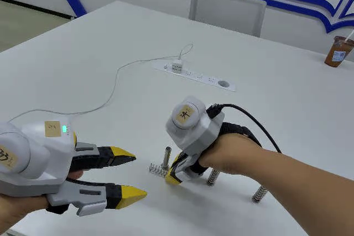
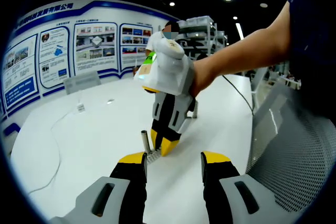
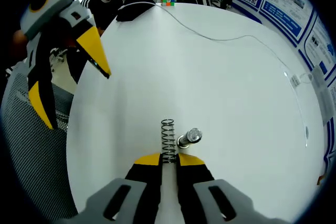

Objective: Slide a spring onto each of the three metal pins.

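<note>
Yellow-tipped and spread wide with nothing between them, the jaws of the left gripper [image 1: 131, 175] hang low over the near edge of the white table [image 1: 77, 64], short of the work; it looks parked there to leave the other hand room. Just beyond, the right gripper [image 1: 173, 177] points down at the tabletop, its jaws pinched together on one end of a spring [image 3: 167, 137] that lies flat and sticks out ahead of the tips. Holding it by the end leaves the far coil free, probably so it can be tipped up and threaded over the bare pin [image 3: 189, 138] standing upright just beside it. Off to the right of that hand, a first dressed pin [image 1: 213, 177] and a second dressed pin [image 1: 259, 193] already wear springs, so this seems the last of three. Farther back, a power strip [image 1: 193, 74] trails a thin cable [image 1: 113, 89] across mid-table, and a cup [image 1: 338, 51] stands near the far right edge
</note>
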`<state>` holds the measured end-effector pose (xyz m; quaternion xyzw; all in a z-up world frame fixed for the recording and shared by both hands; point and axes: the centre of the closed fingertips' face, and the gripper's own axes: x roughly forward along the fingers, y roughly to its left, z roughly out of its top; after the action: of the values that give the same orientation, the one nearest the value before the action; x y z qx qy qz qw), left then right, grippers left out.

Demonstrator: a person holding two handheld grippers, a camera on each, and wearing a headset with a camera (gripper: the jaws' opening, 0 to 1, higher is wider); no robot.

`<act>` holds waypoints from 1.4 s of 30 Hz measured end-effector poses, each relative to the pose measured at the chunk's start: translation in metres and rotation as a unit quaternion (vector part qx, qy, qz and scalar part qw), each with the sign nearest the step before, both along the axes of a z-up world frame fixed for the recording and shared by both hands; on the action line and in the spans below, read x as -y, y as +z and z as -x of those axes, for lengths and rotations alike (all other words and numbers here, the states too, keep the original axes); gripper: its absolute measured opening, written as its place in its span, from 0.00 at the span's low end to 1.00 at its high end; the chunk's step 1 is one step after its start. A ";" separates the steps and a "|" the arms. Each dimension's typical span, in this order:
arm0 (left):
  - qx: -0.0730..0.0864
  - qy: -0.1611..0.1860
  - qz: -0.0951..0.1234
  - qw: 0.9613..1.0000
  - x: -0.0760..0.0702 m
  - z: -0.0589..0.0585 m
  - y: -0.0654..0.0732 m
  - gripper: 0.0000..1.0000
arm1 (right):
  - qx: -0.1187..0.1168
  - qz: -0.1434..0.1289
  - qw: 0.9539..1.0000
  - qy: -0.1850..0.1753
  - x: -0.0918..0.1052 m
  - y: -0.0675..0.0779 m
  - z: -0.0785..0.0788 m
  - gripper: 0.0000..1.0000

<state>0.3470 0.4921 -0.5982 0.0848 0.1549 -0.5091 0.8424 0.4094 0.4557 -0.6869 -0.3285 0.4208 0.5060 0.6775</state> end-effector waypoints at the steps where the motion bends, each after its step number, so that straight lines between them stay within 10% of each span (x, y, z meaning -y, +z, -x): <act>1: 0.000 0.000 0.000 1.000 0.000 0.000 0.000 0.42 | 0.000 0.002 1.000 0.002 0.001 0.000 0.001 0.12; 29: 0.016 -0.067 -0.011 0.998 0.036 0.012 0.004 0.33 | 0.026 -0.008 0.989 0.145 0.007 0.079 0.070 0.11; 42: 0.034 -0.086 -0.014 0.996 0.040 0.017 0.006 0.15 | 0.038 -0.005 0.982 0.186 0.008 0.086 0.080 0.11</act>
<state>0.3304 0.4523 -0.5921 0.1270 0.1255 -0.5745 0.7988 0.3294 0.4480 -0.6013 -0.4166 0.3236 0.6125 0.5887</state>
